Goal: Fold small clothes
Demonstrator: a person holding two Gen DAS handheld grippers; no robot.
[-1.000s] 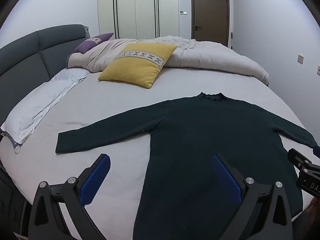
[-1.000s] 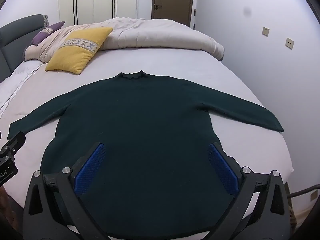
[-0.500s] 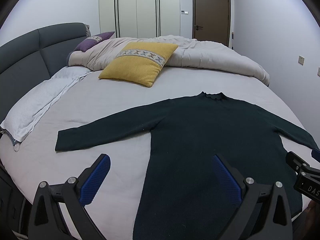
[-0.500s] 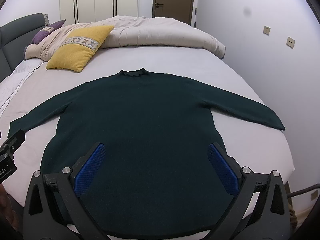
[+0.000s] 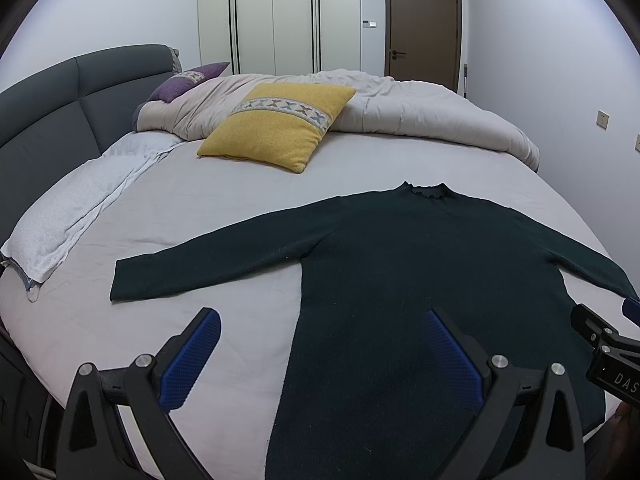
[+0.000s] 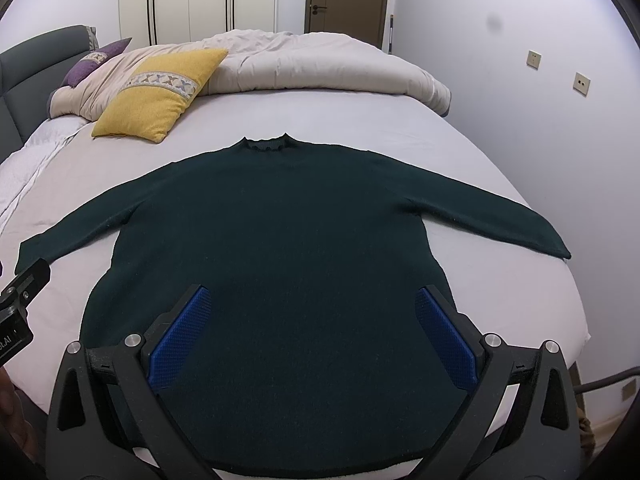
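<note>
A dark green long-sleeved sweater point(image 5: 408, 280) point(image 6: 276, 232) lies flat on the bed, collar away from me, both sleeves spread out sideways. My left gripper point(image 5: 320, 316) hovers open above the sweater's left side near the hem, nothing between its blue pads. My right gripper point(image 6: 312, 292) is open too, above the lower middle of the sweater body and holding nothing. The right gripper's body shows at the right edge of the left wrist view, and the left gripper's body at the left edge of the right wrist view.
The bed point(image 5: 224, 208) has a grey sheet. A yellow cushion point(image 5: 280, 124) and a rumpled beige duvet point(image 5: 420, 116) lie beyond the collar. A white pillow point(image 5: 68, 216) lies along the grey headboard point(image 5: 44, 120) at left. A wall stands close on the right.
Both grippers have risen or drawn back slightly, so the sweater sits a little lower in each view. The sweater itself has not moved.
</note>
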